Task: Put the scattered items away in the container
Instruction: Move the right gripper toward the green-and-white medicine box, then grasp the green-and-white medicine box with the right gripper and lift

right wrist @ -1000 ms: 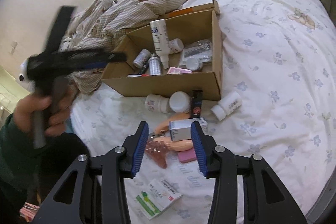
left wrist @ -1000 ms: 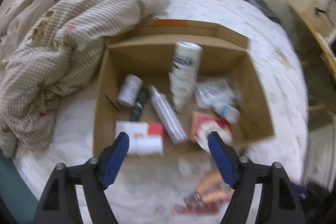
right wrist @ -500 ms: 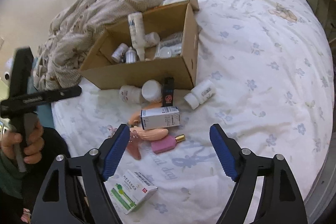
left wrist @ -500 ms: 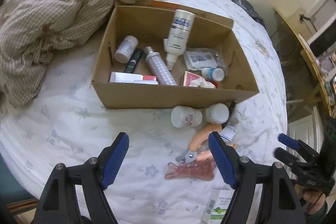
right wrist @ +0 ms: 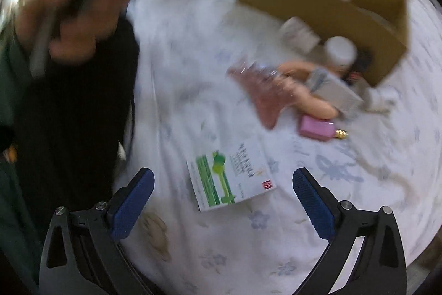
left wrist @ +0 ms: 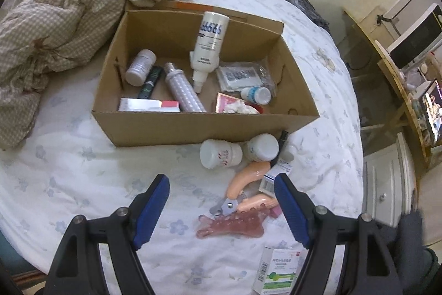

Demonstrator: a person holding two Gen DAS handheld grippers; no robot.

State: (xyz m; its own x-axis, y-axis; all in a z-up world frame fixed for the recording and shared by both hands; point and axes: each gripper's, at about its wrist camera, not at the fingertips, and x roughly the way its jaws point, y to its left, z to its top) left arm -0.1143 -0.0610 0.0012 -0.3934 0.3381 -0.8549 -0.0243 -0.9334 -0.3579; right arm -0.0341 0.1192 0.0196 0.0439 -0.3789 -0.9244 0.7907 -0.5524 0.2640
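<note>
Inside cardboard box (left wrist: 171, 126), white bottle (left wrist: 208, 46), jars, both tools (left wrist: 221, 208) (right wrist: 222, 196) spread, empty.

**Two wrist views over one bed**

Left wrist camera looks down toward 12 o'clock at the cardboard box (left wrist: 193, 126). Right wrist camera, nearer and blurred, faces the green-and-white carton (right wrist: 230, 179), box at 1 o'clock. Both show the carton.

- A home bedroom: a bed (left wrist: 69, 170) in a white flowered sheet is lying under the left gripper (left wrist: 222, 208).
- A crumpled checked quilt (left wrist: 69, 4) is sitting ahead-left of it.
- A wooden desk (left wrist: 397, 79) cluttered with household things is standing far to its right, by white cabinets (left wrist: 386, 184).
</note>
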